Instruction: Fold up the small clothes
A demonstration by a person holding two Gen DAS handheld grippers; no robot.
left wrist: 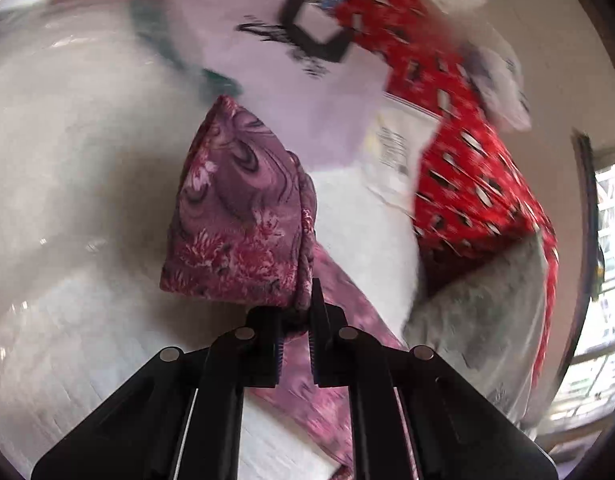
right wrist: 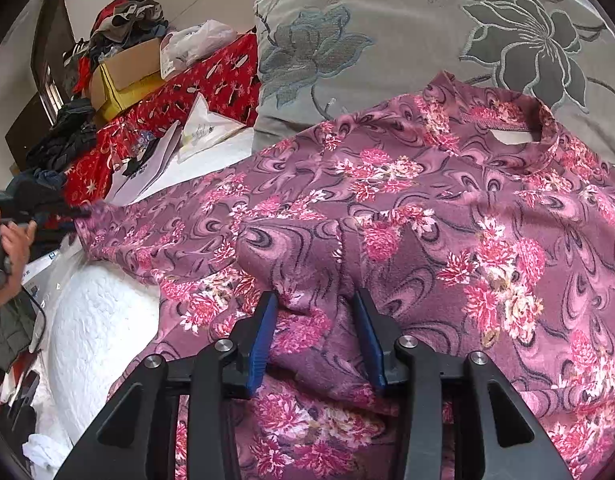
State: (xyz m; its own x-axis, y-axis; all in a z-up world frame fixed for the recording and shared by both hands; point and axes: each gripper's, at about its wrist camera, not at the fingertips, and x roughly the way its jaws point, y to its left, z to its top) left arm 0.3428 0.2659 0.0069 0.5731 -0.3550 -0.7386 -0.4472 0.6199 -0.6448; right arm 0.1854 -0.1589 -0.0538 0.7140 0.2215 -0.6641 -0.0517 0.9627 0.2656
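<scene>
While my left gripper [left wrist: 297, 312] looks out over the bed, I see its two black fingers pressed together on a bunched edge of the purple floral-print knit garment [left wrist: 243, 216]. From that pinch, a folded flap of the cloth stands up ahead of the fingertips and leans to their left, while the rest trails back beneath the fingers. Under it lies the white textured bedspread [left wrist: 67, 200]. Ahead of the fingertips sits a sheet of white paper with black print [left wrist: 291, 64], and to their right a red patterned blanket [left wrist: 475, 184] runs along the bed. This view is smeared with motion blur, so I cannot read finer detail.

My right gripper [right wrist: 315, 300] has its blue-padded fingers [right wrist: 263, 336] spread apart, and a raised ridge of the same garment [right wrist: 387, 208] sits between them. I cannot tell whether the pads touch the fabric. The garment lies spread ahead of the fingers, its neckline far ahead and to the right, resting against a grey pillow embroidered with large flowers [right wrist: 387, 32]. Far to the left of these fingers, a hand [right wrist: 11, 248] holds a dark handle at the garment's far edge. Ahead and left, a brown cardboard box [right wrist: 123, 76] sits on the red blanket.
</scene>
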